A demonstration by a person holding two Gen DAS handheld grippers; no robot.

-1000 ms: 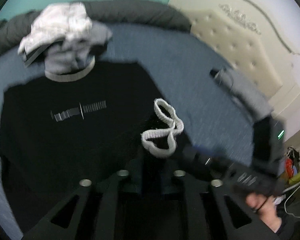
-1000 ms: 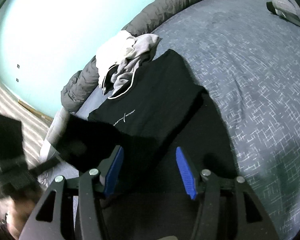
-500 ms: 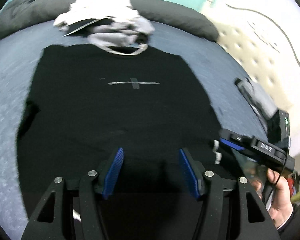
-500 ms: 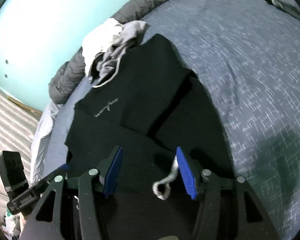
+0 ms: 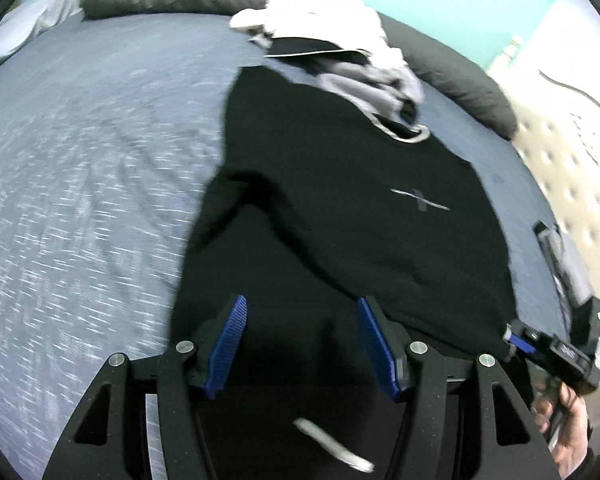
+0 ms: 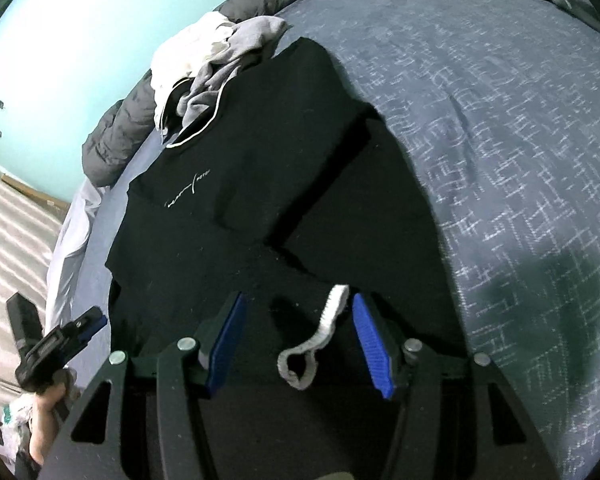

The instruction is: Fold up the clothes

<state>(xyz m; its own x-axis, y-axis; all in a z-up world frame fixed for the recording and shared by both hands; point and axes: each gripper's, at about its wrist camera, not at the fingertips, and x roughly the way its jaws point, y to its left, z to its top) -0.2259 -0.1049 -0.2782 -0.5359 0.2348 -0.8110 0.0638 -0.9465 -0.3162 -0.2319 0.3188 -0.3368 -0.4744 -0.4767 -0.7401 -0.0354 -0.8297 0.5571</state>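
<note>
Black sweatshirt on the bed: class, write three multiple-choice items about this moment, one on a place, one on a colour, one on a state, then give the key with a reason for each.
1. Where does the pile of white and grey clothes lie?
A. At the collar end of the black sweatshirt
B. On the floor
C. Between the fingers of the left gripper

2. What colour are the finger pads of the right gripper?
A. Red
B. Blue
C. Yellow

3. How do the jaws of both grippers stand?
A. Both shut on the sweatshirt
B. One open, one shut
C. Both open, holding nothing

Key:
1. A, the pile lies against the collar, near the dark grey pillows.
2. B, the ribbed pads show blue in both wrist views.
3. C, each view shows a wide gap between the pads with fabric below, not pinched; the white drawstring lies loose between the right pads.
</note>
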